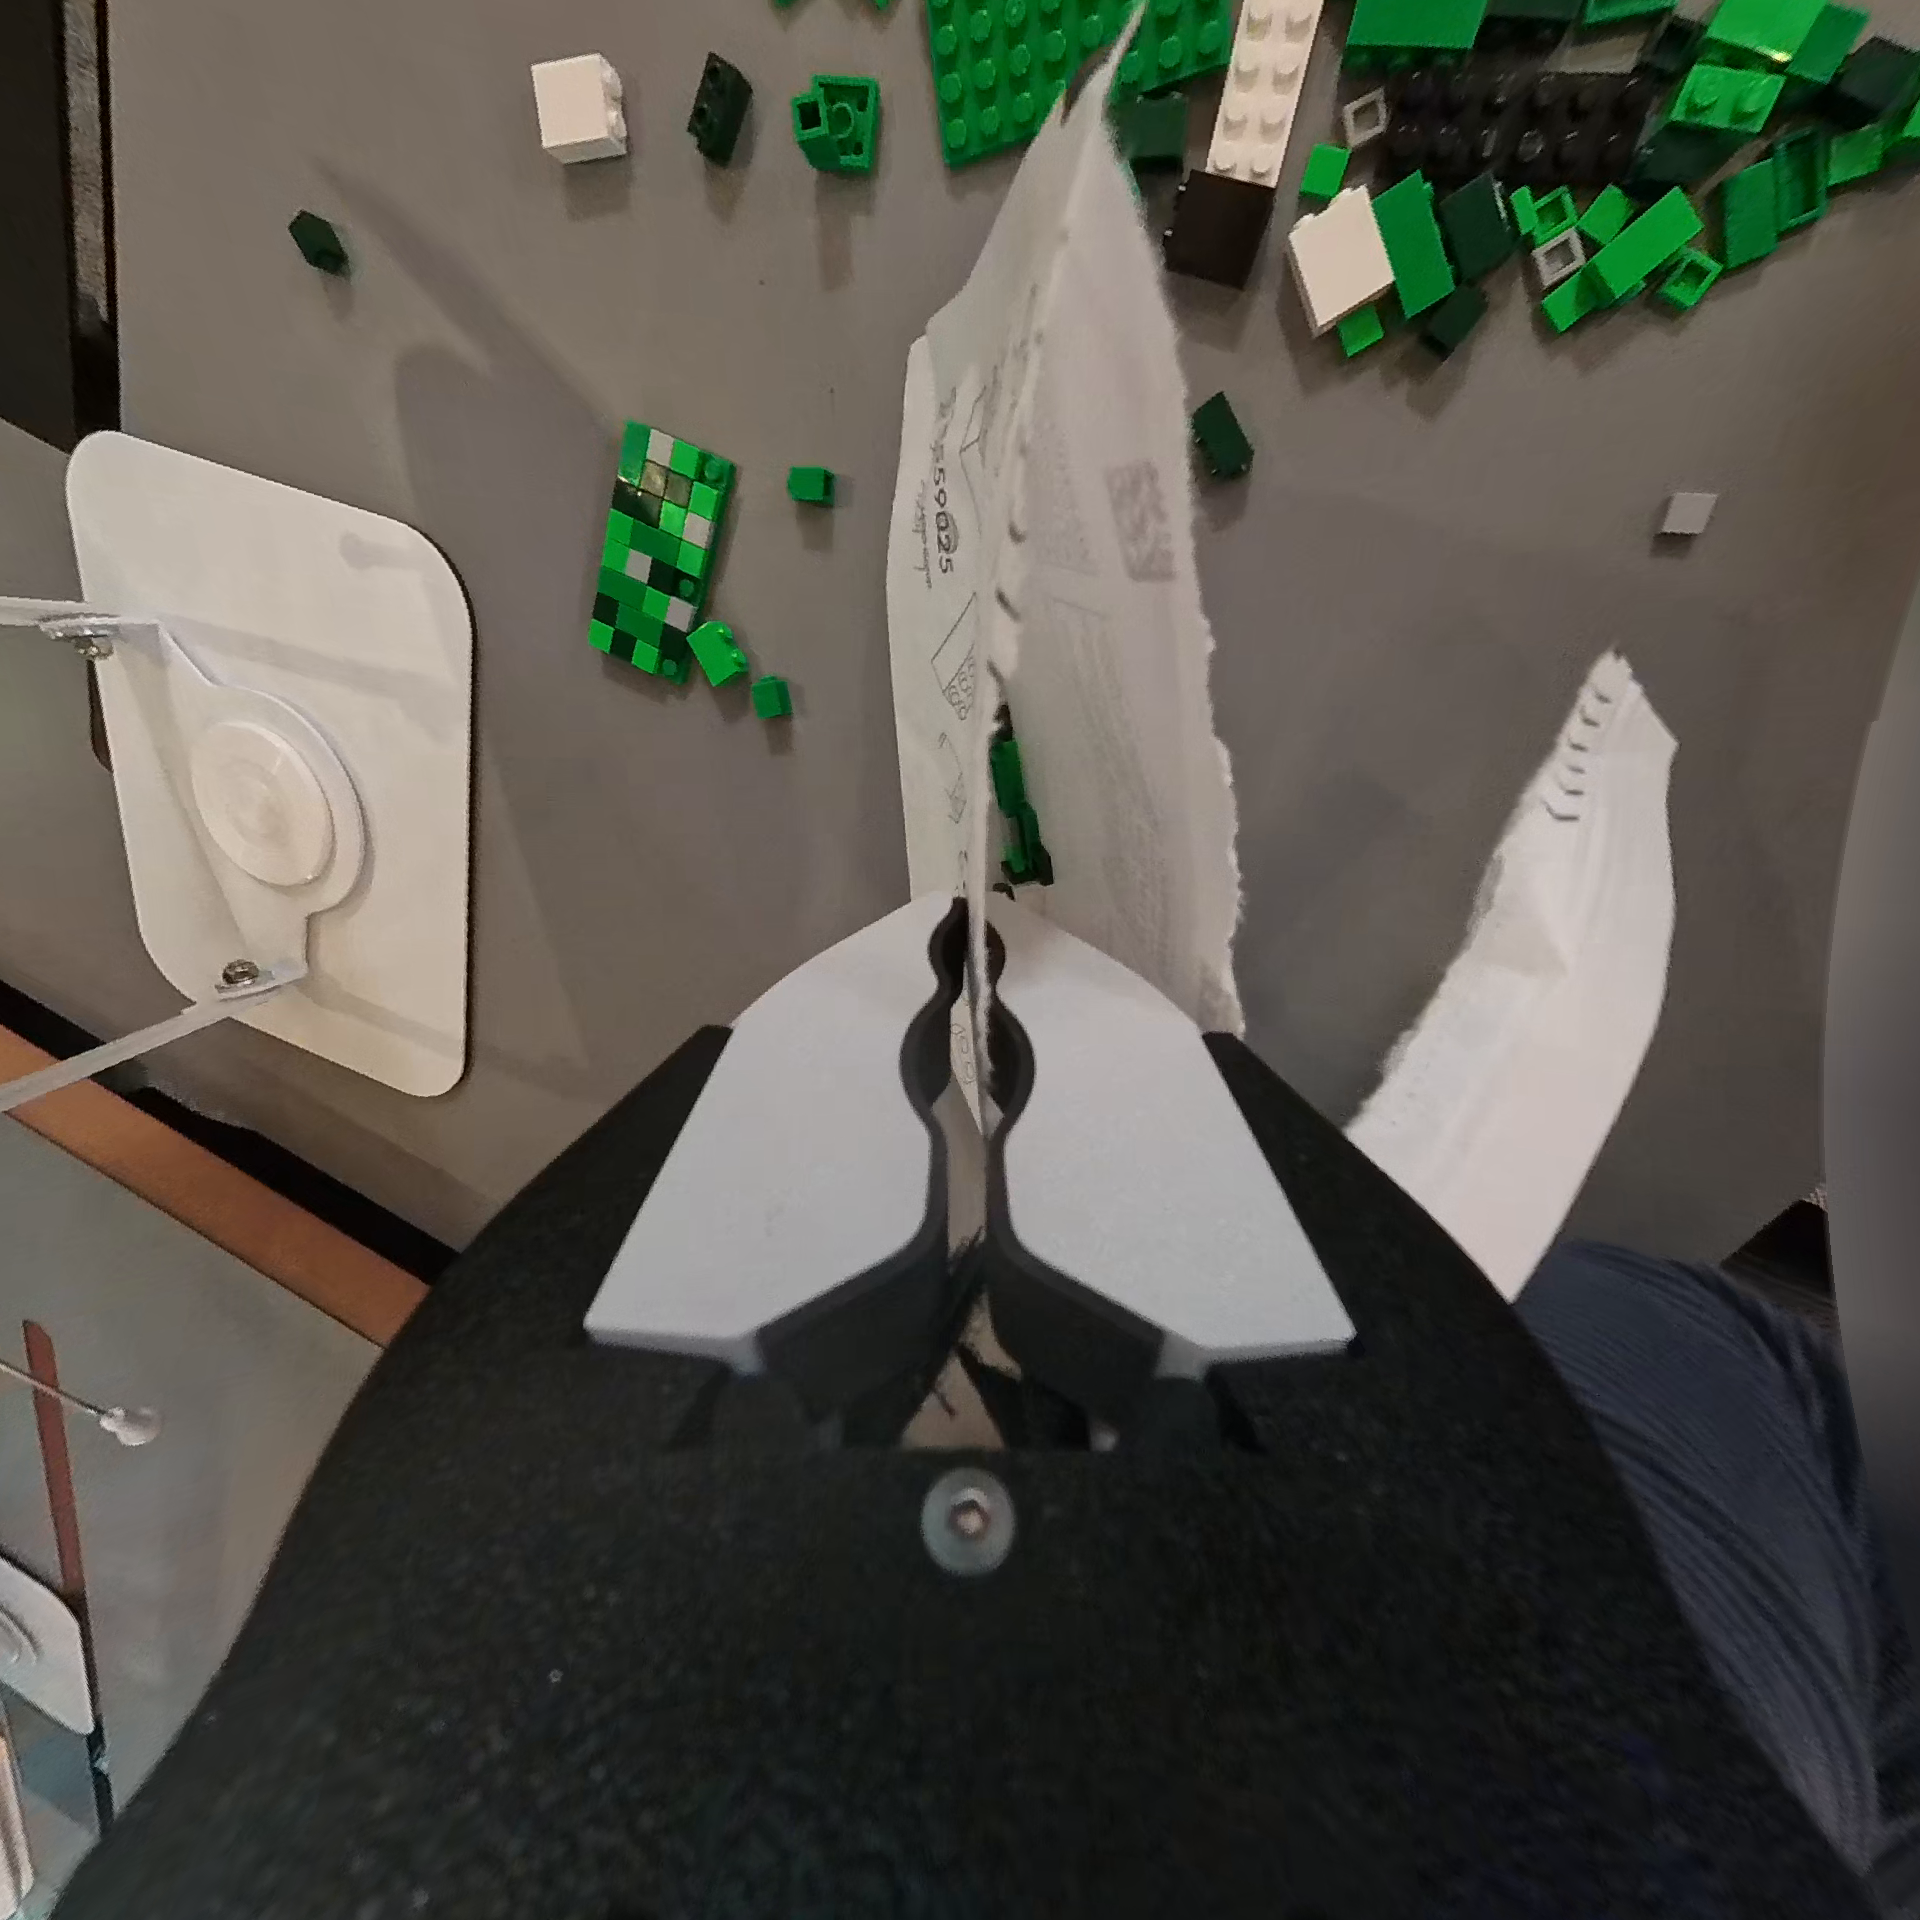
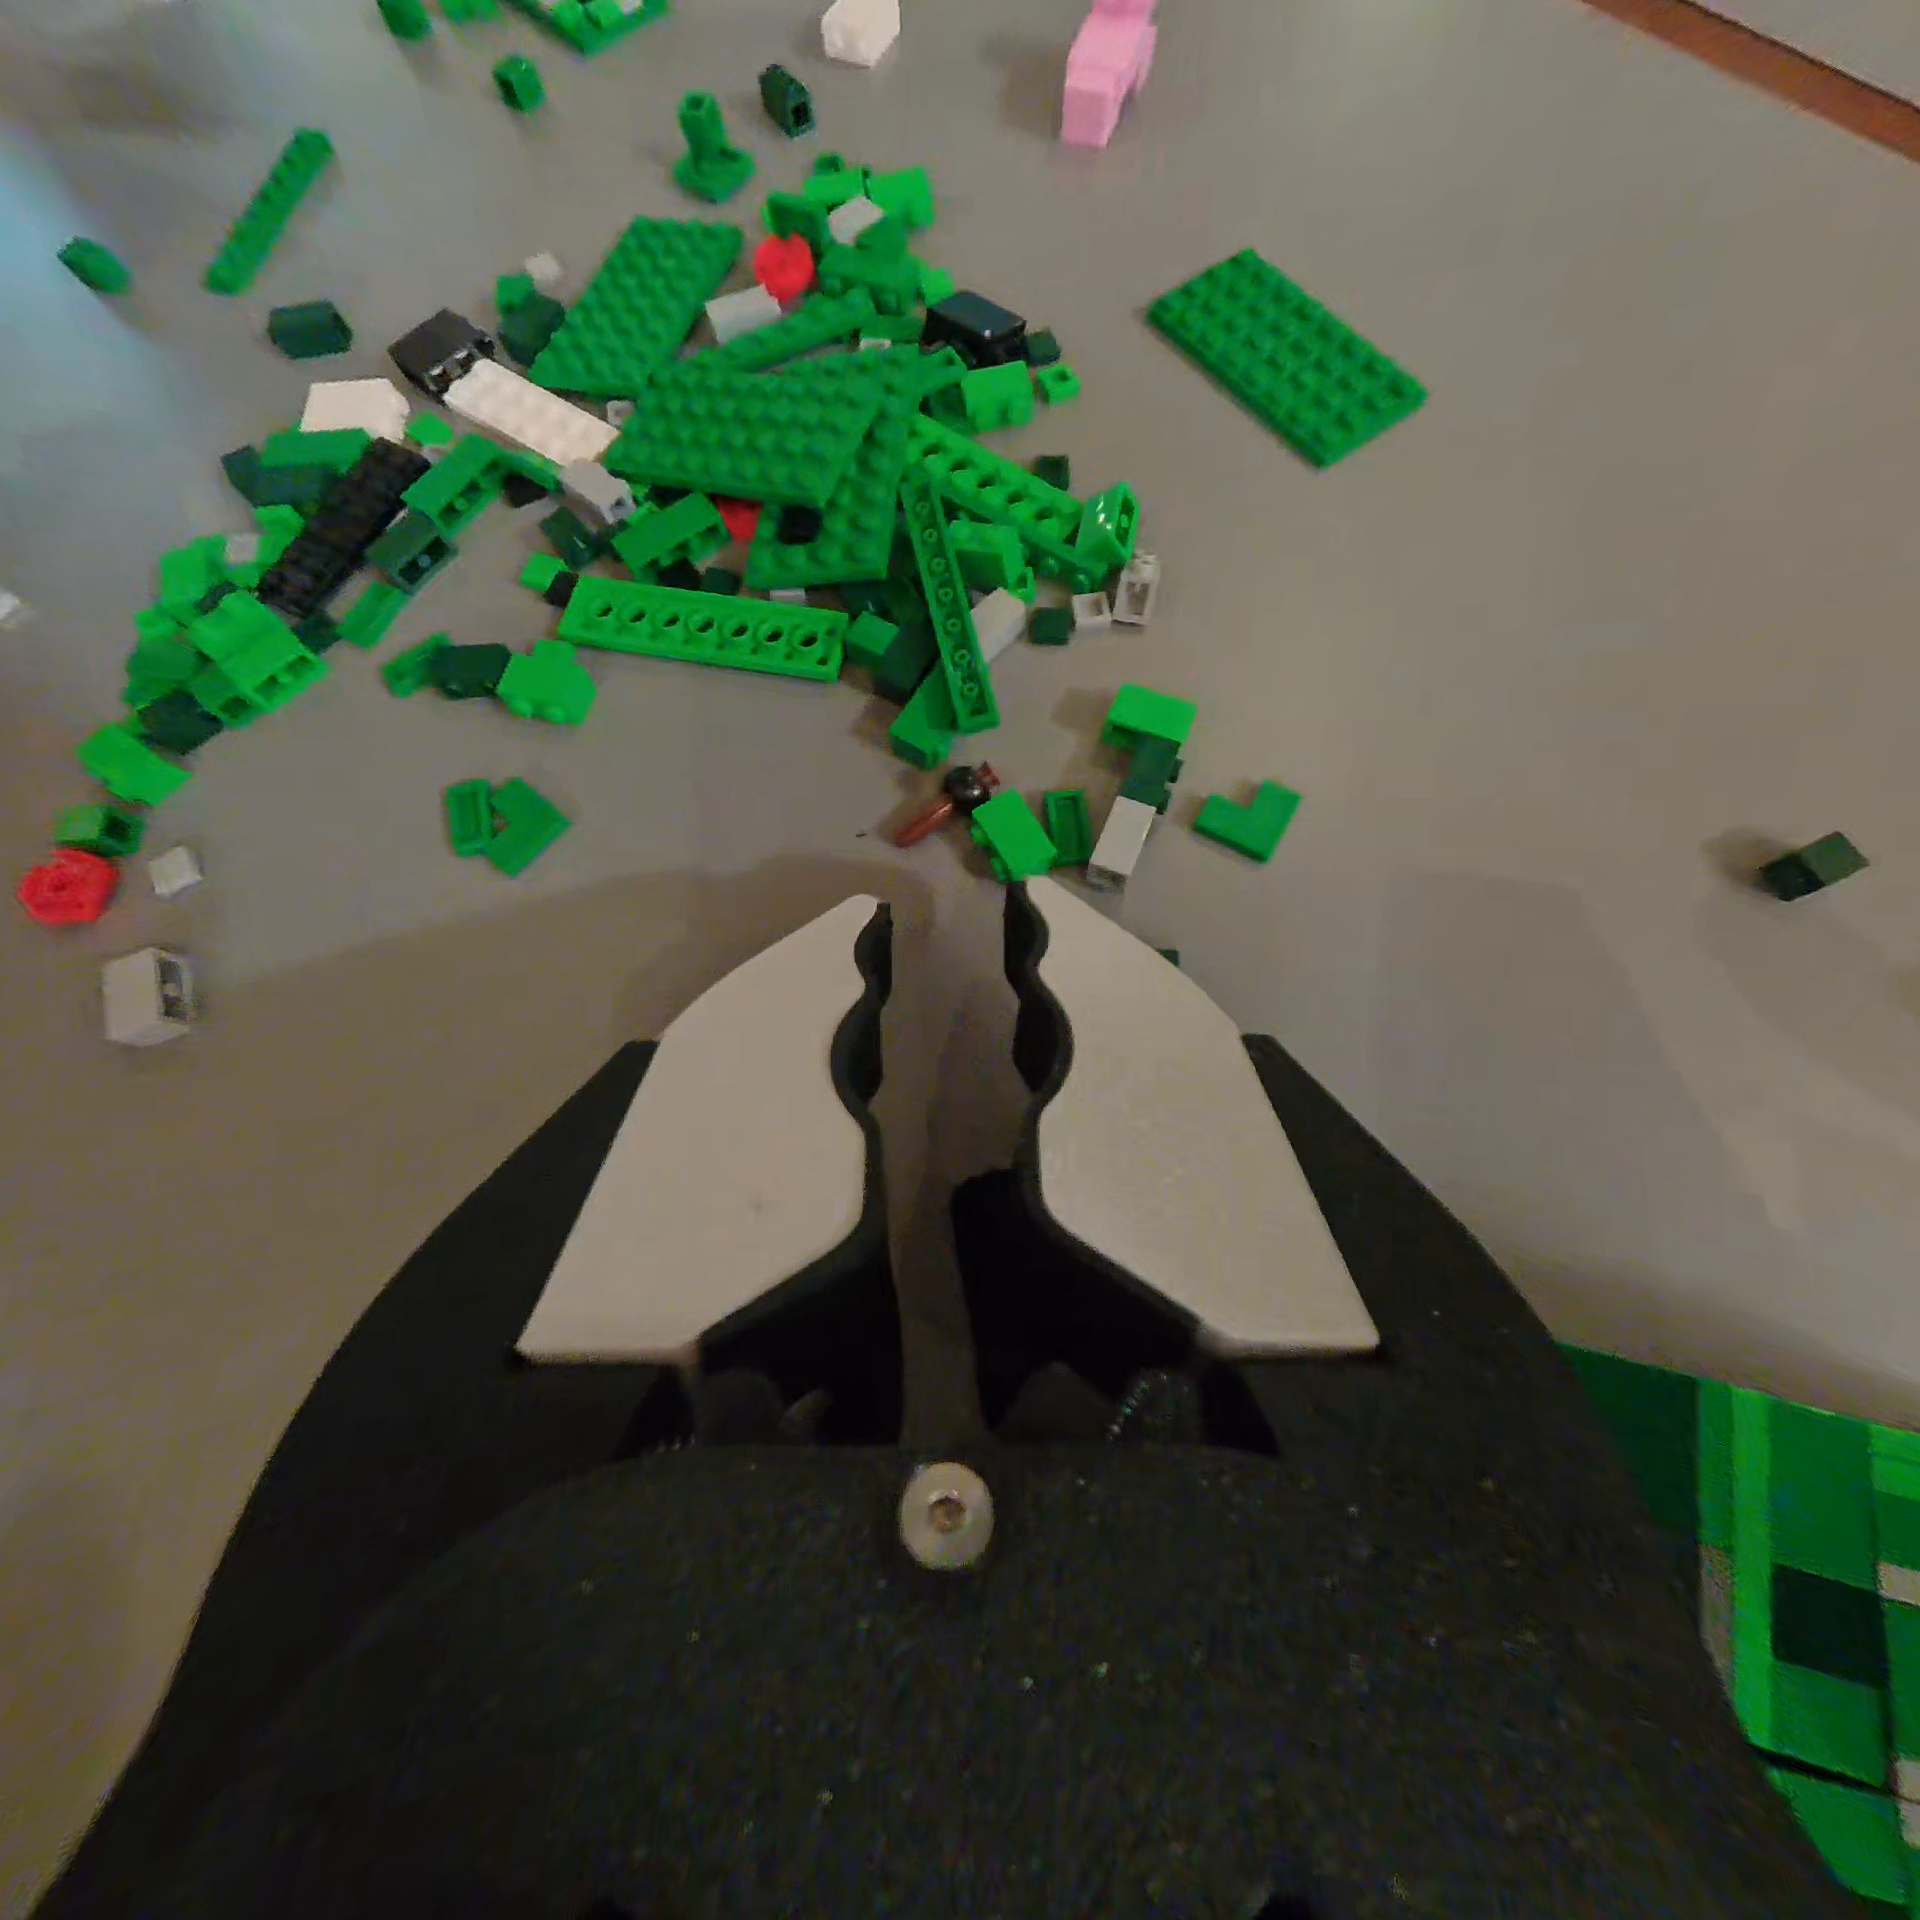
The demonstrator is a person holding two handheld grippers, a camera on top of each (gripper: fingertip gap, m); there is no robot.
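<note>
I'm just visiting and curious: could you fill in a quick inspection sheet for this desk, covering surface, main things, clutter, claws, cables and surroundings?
Surface: grey tabletop, wooden strip at its edge.
Main things: torn white paper bag, a green piece showing inside; another torn white paper piece lies nearby.
Clutter: pile of green bricks, a green plate, a checkered green panel, a pink figure.
Claws: left claw shut on the bag; right claw open, empty, above the table.
Cables: nothing seen.
Surroundings: white mounting plate at the left.
</note>
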